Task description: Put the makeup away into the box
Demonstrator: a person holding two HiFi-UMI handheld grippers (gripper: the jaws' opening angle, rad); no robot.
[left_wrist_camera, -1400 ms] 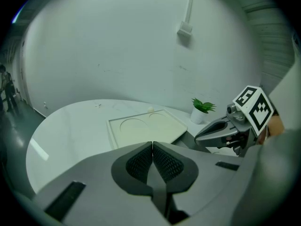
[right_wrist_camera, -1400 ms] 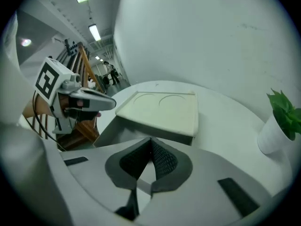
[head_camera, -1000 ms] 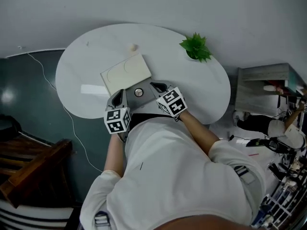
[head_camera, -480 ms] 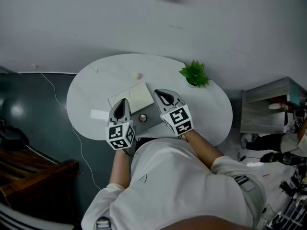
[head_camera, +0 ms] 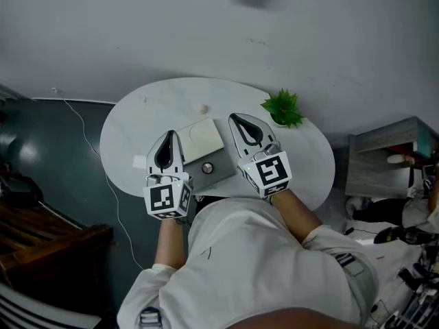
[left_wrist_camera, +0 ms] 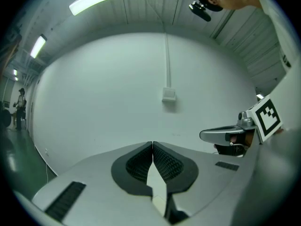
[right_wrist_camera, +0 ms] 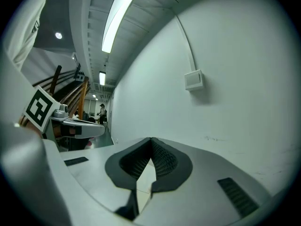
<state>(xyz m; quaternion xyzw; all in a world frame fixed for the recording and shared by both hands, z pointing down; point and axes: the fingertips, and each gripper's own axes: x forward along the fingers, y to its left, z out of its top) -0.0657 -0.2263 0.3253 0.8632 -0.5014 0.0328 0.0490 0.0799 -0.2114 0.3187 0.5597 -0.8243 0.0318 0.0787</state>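
In the head view a flat cream box [head_camera: 199, 140] with a grey front part and a round knob [head_camera: 207, 168] lies on the white oval table [head_camera: 302, 163]. A small pale round object [head_camera: 203, 108] sits behind the box. My left gripper [head_camera: 169, 135] hangs over the box's left side and my right gripper [head_camera: 235, 118] over its right side; both are raised above the table. In the left gripper view my left gripper [left_wrist_camera: 152, 147] is shut with nothing in it and faces the wall. My right gripper [right_wrist_camera: 150, 142] is likewise shut and empty.
A small green plant [head_camera: 282, 108] stands at the table's back right. A flat white piece [head_camera: 139, 162] lies near the left edge. A cable [head_camera: 89, 132] runs along the dark floor on the left. A grey shelf unit [head_camera: 387, 156] stands to the right. A white wall box [left_wrist_camera: 169, 94] hangs ahead.
Both grippers have lifted from the table's near edge, either side of the box, and tipped up from pointing at the table. Both stay shut.
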